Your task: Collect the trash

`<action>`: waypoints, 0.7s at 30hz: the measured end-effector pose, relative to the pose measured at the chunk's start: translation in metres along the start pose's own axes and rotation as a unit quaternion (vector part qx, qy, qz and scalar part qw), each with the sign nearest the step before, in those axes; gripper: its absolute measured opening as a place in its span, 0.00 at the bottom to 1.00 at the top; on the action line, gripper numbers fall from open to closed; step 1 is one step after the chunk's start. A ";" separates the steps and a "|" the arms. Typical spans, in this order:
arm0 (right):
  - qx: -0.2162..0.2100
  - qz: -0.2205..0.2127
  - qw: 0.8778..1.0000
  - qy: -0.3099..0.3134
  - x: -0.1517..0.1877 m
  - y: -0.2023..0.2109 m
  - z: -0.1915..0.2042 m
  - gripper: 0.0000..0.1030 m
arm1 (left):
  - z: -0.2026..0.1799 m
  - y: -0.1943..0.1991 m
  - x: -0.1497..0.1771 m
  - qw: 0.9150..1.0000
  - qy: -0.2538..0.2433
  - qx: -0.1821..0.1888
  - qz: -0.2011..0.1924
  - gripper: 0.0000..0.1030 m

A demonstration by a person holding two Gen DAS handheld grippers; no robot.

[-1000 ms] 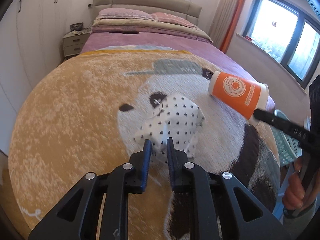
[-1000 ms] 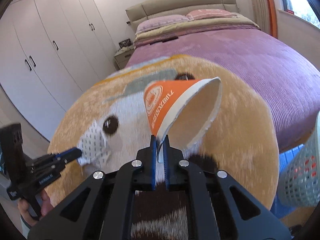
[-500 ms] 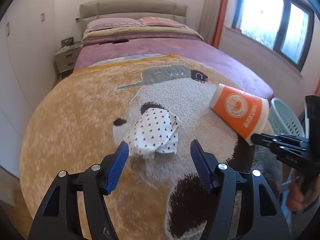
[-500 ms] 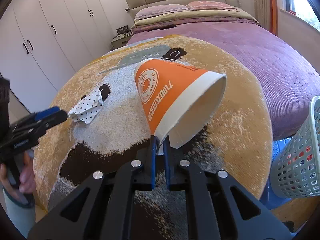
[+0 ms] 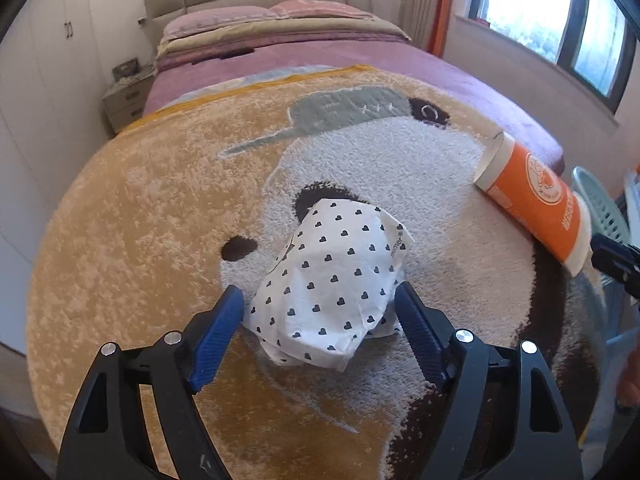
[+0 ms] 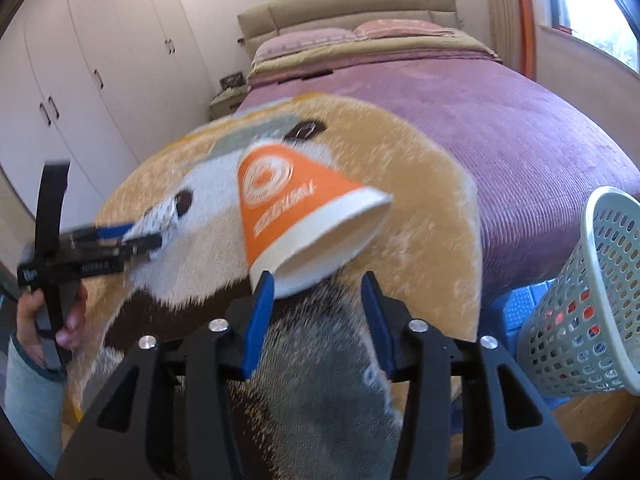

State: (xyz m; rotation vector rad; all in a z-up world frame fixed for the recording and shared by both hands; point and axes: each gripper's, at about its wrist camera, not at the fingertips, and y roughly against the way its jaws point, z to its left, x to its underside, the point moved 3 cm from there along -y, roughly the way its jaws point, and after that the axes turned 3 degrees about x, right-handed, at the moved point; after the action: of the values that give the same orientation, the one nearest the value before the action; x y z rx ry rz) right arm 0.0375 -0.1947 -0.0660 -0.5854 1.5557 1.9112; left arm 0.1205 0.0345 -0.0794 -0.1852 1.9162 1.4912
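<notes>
While the left claw (image 5: 320,312) stands spread wide, its blue pads flank a crumpled white wrapper (image 5: 332,280) printed with small dark hearts, which lies on the bear-patterned blanket (image 5: 140,220) covering the bed (image 5: 360,60). One pad (image 5: 224,320) sits just beside the wrapper's left edge; whether either pad actually touches the paper I cannot tell. A short word runs along the wrapper's right fold, too small to read. Further right, an orange paper cup (image 5: 536,196) lies tilted with its white base toward the headboard; it carries a round white emblem and a line of white lettering along its side, which appears blurred and cannot be made out. In the right wrist view, the right claw (image 6: 318,312) is released, jaws apart, with the cup's white rim (image 6: 320,256) between and just above the pads. At far right, a pale perforated basket (image 6: 580,300) stands beside the bed.
</notes>
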 end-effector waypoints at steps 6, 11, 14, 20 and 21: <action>0.014 -0.016 1.000 -0.001 -0.030 -0.015 -0.009 0.53 | -0.004 -0.001 -0.001 1.000 0.005 -0.005 -0.003 0.74; 0.003 -0.010 1.000 -0.010 -0.043 -0.030 -0.016 0.71 | -0.010 -0.001 0.000 1.000 -0.001 0.006 -0.002 0.74; -0.011 -0.003 1.000 -0.015 -0.043 -0.041 -0.018 0.81 | -0.015 -0.005 0.000 1.000 -0.013 -0.009 0.001 0.77; -0.072 0.016 0.995 -0.068 -0.039 -0.054 -0.027 0.82 | -0.023 -0.005 0.000 1.000 -0.025 -0.009 0.001 0.77; -0.072 0.018 0.995 -0.067 -0.039 -0.054 -0.026 0.82 | -0.025 -0.005 0.001 1.000 -0.027 -0.013 0.001 0.76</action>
State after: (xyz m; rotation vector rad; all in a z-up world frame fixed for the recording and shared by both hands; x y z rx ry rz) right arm 0.1025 -0.2193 -0.0839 -0.4817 1.3620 2.0573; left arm 0.1117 0.0109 -0.0820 -0.1525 1.8545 1.5086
